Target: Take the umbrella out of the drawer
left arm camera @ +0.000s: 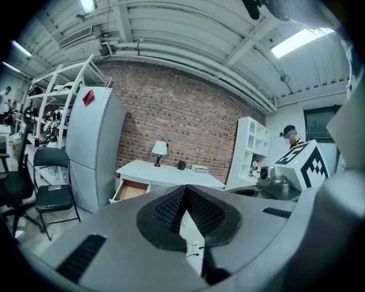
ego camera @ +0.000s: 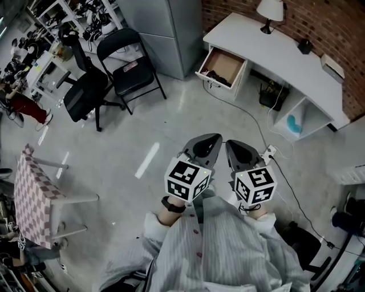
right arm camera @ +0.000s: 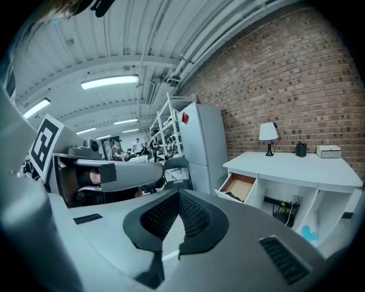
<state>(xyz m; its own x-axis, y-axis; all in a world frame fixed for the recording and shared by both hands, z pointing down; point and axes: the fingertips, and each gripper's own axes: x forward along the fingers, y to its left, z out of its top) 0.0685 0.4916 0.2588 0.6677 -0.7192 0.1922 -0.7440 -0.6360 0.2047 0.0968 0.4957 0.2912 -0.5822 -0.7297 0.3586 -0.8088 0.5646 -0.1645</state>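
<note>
Umbrella (ego camera: 215, 74), seemingly the dark shape at the front of the open drawer (ego camera: 228, 59), lies inside it at the left end of the white desk (ego camera: 279, 48). A person in a striped shirt (ego camera: 228, 251) stands well back on the concrete floor (ego camera: 142, 131), holding the left gripper (ego camera: 217, 137) and right gripper (ego camera: 229, 143) close beside each other, both aimed toward the desk. Each gripper's jaws are pressed together with nothing between them. A lamp (ego camera: 270, 11) stands at the desk's back edge by the brick wall (ego camera: 319, 17); a grey refrigerator (ego camera: 168, 28) stands near the drawer end.
</note>
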